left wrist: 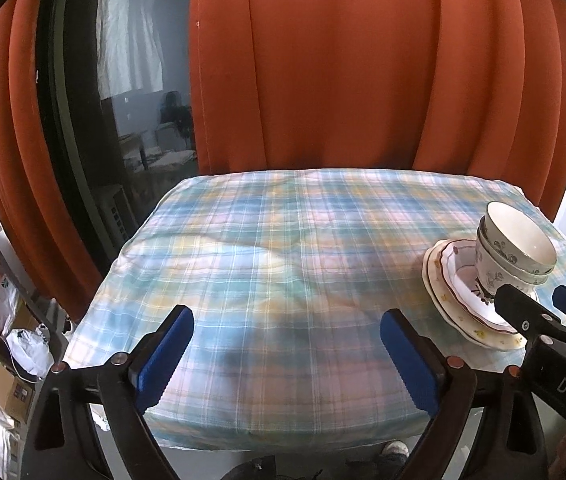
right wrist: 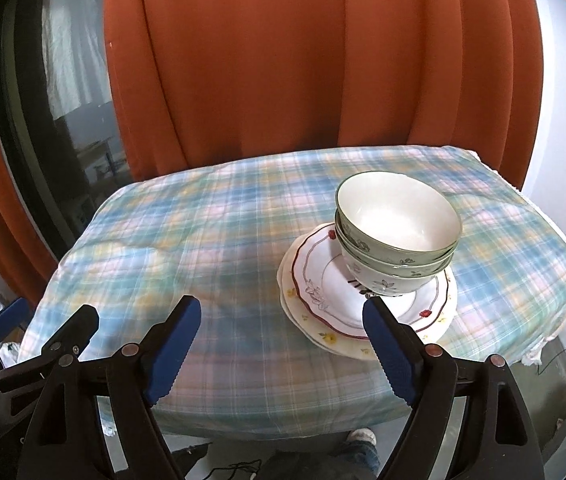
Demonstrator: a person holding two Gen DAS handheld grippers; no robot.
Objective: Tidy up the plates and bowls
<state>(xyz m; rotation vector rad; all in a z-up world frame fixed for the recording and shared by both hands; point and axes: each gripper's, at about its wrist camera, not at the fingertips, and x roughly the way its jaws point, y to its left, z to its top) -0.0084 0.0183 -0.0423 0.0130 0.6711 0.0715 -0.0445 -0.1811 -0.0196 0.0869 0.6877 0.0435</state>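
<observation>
Three nested pale-green floral ceramic bowls (right wrist: 397,236) are sitting on stacked scalloped white plates (right wrist: 323,300) at 2 o'clock on the plaid-clothed table (right wrist: 203,248), already consolidated. Left tongs (left wrist: 287,344) and right tongs (right wrist: 281,336) are gaping wide, empty, hovering at the near edge, likely finished.

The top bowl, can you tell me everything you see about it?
The top bowl looks like glazed ceramic: cream-white inside, pale green outside with a dark rim and small flower prints. It is empty and sits upright, nested in two more bowls stacked on the plates. Neither gripper touches it.
</observation>
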